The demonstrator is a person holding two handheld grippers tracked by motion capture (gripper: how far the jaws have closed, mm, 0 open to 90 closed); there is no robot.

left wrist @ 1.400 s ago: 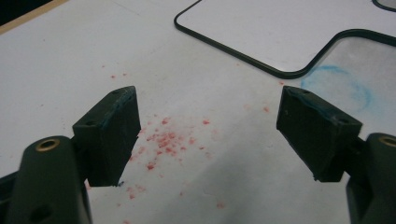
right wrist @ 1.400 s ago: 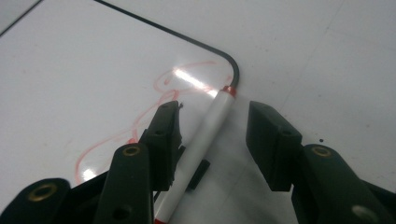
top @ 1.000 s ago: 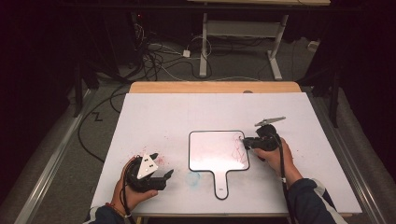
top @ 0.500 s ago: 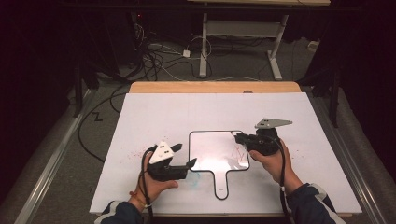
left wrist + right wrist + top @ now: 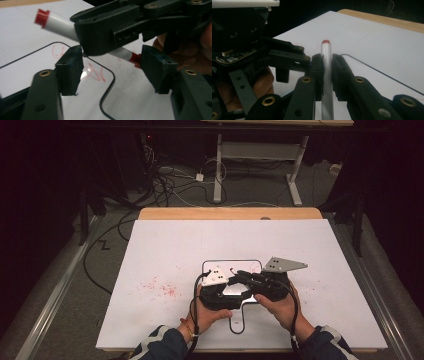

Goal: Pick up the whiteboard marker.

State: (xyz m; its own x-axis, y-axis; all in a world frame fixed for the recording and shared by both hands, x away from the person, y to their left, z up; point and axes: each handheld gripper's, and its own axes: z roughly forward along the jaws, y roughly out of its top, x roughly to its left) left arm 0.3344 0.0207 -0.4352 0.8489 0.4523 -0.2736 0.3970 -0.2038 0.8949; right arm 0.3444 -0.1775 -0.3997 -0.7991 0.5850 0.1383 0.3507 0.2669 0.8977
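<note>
High view: right tool pinches marker; left tool spread beneath, hands together.

The high view looks forward and down from above my side of the white table, far enough back to take in the floor beyond. The camera on my left gripper sits close, looking along its jaws at the marker and the small whiteboard. My right gripper camera, equally close, shares that marker and board edge.
</note>
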